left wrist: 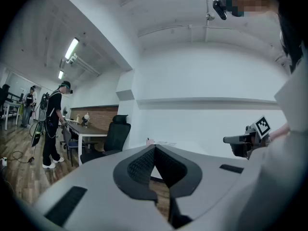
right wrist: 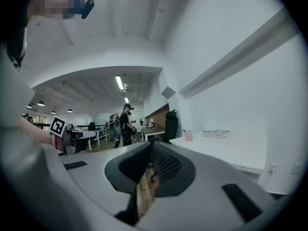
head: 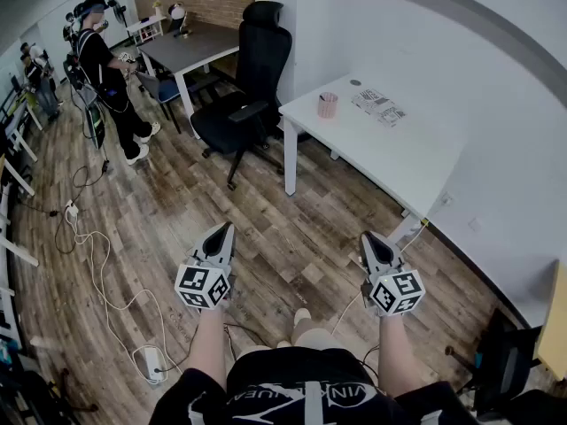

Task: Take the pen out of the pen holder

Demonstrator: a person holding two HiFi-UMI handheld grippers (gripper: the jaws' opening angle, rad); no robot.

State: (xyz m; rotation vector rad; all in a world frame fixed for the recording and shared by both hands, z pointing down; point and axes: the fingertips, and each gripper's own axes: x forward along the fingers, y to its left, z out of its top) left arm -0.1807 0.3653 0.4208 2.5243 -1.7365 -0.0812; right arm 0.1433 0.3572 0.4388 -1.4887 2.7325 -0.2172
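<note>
— Black printed shirt point(head: 301, 388) fills the bottom edge; why are both tools held level over bare floor?
— My guess is the approach hasn't begun; the grey left gripper point(head: 223, 234), at 11 o'clock, has its jaws pressed together on nothing; the grey right gripper point(head: 368, 240), at 1 o'clock, is likewise closed and empty.
— And the target?
— Well apart, toward 12 o'clock; the pink mesh pen holder point(head: 327, 104) stands upright near the corner of the white rectangular table point(head: 399, 149); a thin dark pen point(right wrist: 184, 130) pokes up from it, probably easy to pinch.
</note>
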